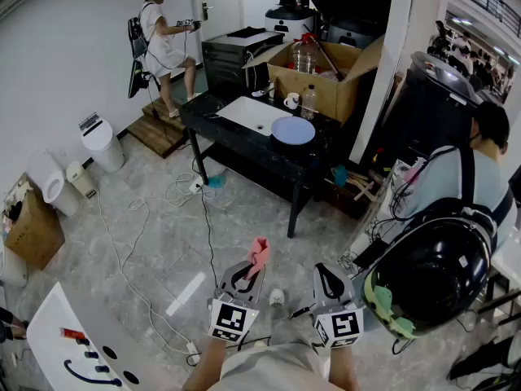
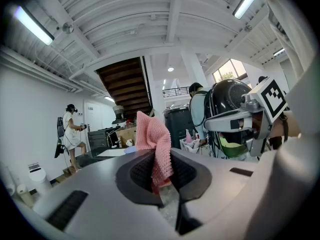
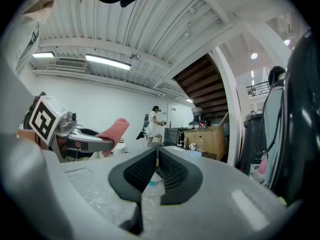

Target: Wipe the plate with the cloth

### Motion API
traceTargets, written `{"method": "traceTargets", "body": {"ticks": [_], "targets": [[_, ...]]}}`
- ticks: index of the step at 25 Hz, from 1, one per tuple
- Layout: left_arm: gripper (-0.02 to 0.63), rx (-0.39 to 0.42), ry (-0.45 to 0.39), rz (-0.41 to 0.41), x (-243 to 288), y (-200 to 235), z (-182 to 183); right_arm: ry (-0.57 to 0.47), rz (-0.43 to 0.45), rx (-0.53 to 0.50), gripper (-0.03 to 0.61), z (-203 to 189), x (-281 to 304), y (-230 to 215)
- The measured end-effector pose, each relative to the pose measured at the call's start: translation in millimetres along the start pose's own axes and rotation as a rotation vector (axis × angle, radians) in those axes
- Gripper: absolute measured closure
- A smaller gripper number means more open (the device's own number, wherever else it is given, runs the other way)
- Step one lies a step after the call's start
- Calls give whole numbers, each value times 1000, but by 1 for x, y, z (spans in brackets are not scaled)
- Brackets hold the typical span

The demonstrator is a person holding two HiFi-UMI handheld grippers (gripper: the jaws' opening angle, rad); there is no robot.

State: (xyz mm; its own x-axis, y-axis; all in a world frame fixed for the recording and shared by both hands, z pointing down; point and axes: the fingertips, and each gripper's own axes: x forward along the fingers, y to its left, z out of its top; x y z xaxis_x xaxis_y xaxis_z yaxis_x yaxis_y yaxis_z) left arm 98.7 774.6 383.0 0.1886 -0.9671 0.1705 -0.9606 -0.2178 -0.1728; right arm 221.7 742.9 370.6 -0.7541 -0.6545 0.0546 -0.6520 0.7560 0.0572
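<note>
Head view first, where is the plate (image 1: 293, 129)?

Pale blue, lying flat on the black table (image 1: 244, 155) across the room. It is just beside a white board (image 1: 252, 113), with a mug (image 1: 291, 100) and a clear bottle (image 1: 308, 101) behind it and an open cardboard box (image 1: 326, 80) past those.

And the cloth (image 1: 259, 253)?

Nowhere near the plate. It is pink knit, pinched in the left gripper (image 1: 251, 272) low in the frame, well apart from the table and over the grey marbled floor (image 1: 163, 243).

How firm is that grip?

Left gripper view shows both jaws closed onto the cloth. A fold sticks up above the pads and a bit hangs below.

Right gripper (image 1: 325, 272)?

Beside the left one, at about the same height. Right gripper view has its jaws pressed together with nothing between them.

Anyone else around?

One person (image 1: 163, 43) in white stands on wooden steps (image 1: 159, 129) by the far wall. Another person is at the right, with a glossy black helmet (image 1: 431, 271) near the right gripper
</note>
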Motion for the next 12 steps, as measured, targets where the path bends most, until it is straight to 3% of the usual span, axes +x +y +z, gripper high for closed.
{"method": "traceTargets", "body": {"ticks": [12], "targets": [[580, -21, 12, -2, 91, 56, -6, 17, 17, 45, 558, -11, 112, -45]]}}
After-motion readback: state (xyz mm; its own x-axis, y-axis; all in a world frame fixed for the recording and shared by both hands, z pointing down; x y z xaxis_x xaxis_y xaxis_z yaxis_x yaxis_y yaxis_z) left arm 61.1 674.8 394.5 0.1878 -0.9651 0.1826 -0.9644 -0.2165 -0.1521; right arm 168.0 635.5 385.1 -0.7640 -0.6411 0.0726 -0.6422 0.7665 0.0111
